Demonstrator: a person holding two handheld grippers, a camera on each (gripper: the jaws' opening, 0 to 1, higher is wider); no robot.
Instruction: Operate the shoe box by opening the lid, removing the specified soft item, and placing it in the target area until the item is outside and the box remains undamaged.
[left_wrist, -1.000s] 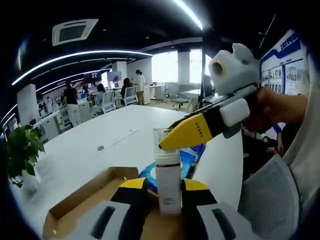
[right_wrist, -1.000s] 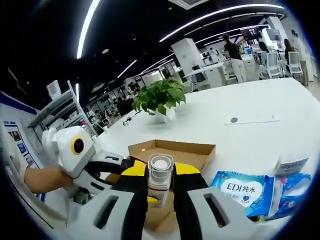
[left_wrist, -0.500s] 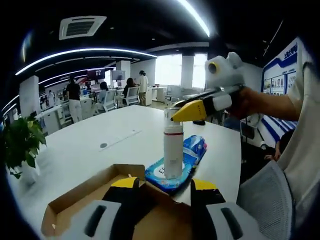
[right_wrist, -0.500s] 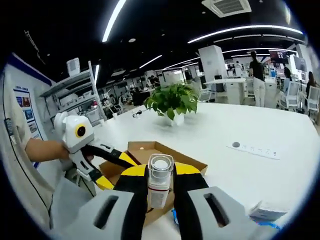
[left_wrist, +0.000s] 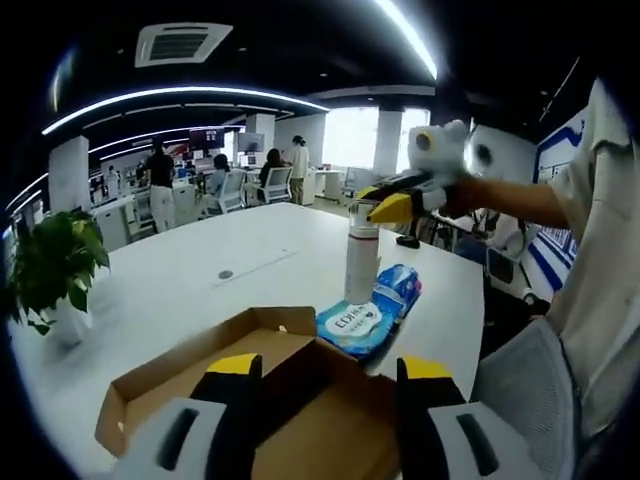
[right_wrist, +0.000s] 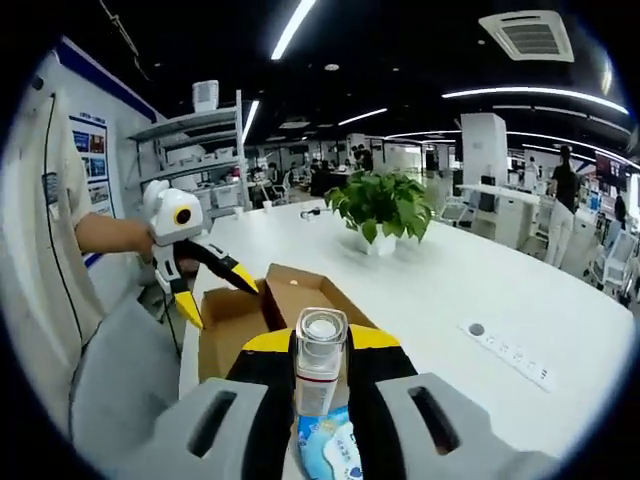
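You are carrying the item out. Your right gripper (right_wrist: 320, 375) is clamped on the bottle (left_wrist: 359, 262), held above the blue wipes pack (left_wrist: 366, 316) just beside the open shoe box (left_wrist: 250, 390). Your left gripper (left_wrist: 325, 390) hovers over the box, jaws apart, empty. Next, lower the bottle upright onto the table (left_wrist: 200, 290) and let go.

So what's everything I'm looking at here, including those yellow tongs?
Cardboard box: one, brown, open, on the white table.
Bottle: one, white with a clear cap, held upright above the packets.
Wipe packets: two, blue, on the table past the box.
Potted plant: one, green, on the table.
Power strip: one, white, on the table.
Left tongs: yellow-tipped, open over the box.
Right tongs: yellow-tipped, shut on the bottle.
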